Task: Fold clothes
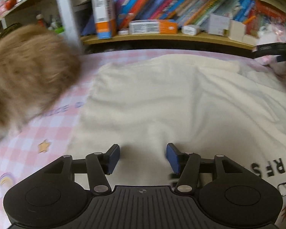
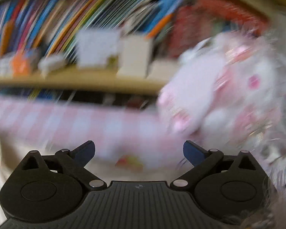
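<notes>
Nearest to me, my left gripper (image 1: 143, 157) had its blue pads (image 1: 113, 158) standing apart with nothing between them, poised above the near part of the cream-white cotton T-shirt with black printed lettering (image 1: 162, 99). My right gripper (image 2: 139, 152) was likewise spread wide and empty, though its view was badly smeared, so I could read little there beyond the jaws. The shirt lay spread over the pink-and-white checked bedsheet (image 1: 47, 129), rumpled into soft ridges toward its right side, with the black letters showing at the near right edge. I judged it light, limp and not at all slippery: it would drape and sag from any pinch rather than hold a shape, so I would want each gripper on a hem or a shoulder seam, near a corner, where the cloth is doubled and a fold line can be carried across cleanly. A pinch in the middle of the panel would only bunch it. Left of the shirt sat a fuzzy brown plush shape (image 1: 24, 72), close to its edge; I could not tell whether the two touched. In the right view a pale pink and white frilled bundle (image 2: 228, 95) rested on the sheet, too blurred to identify. Farthest off ran the wooden bookshelf packed with colourful books and boxes (image 1: 162, 38).
</notes>
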A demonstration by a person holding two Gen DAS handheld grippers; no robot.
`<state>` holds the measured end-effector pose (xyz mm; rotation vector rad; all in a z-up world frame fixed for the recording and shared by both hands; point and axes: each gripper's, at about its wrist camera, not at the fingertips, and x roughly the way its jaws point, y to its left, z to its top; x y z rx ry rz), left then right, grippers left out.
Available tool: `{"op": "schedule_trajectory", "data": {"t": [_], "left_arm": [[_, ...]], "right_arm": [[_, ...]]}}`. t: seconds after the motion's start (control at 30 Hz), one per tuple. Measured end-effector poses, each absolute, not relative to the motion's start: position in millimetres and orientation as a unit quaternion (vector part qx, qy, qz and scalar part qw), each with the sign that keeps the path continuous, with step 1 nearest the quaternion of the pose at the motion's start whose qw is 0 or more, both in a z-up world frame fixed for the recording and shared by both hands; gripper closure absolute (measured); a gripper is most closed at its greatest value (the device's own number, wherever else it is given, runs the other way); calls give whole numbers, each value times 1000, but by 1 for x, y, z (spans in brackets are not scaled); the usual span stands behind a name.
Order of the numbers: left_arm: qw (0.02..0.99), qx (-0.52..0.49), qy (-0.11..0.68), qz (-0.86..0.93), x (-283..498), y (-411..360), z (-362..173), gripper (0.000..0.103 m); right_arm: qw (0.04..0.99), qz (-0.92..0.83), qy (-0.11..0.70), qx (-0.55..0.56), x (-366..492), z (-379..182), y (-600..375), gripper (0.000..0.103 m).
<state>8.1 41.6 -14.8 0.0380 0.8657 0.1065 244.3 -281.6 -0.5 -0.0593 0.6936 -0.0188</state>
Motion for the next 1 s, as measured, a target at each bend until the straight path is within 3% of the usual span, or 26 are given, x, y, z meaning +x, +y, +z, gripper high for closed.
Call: {"op": "schedule_trajectory", "data": {"t": [0.13,0.33,0.4,0.47,0.53,0.6,0.8,0.9,1.0], "left_arm": [[909,0,407,91,-13,73,-3,49],[905,-33,400,140,-34,113,5,49],[903,-39,402,147,-37,118,4,49],[902,-39,402,151,-38,117,3,49],[903,-40,402,150,-40,113,2,49],[903,-41,401,148,-43,108,3,49],[901,-47,405,146,-59,100,5,49],[898,-55,407,155,-71,103,5,48],[894,-70,409,169,-79,110,3,49]], "right_arm": [[950,0,312,5,212,20,-307,3],[940,9,340,-2,153,18,-319,4],[937,27,347,-13,147,16,-317,12],[934,68,350,-26,150,19,-307,31],[930,145,336,-46,154,28,-285,43],[918,216,322,-82,159,32,-255,47],[850,344,329,-224,182,18,-176,75],[830,363,342,-250,195,11,-165,96],[853,347,318,-226,204,20,-169,100]]}}
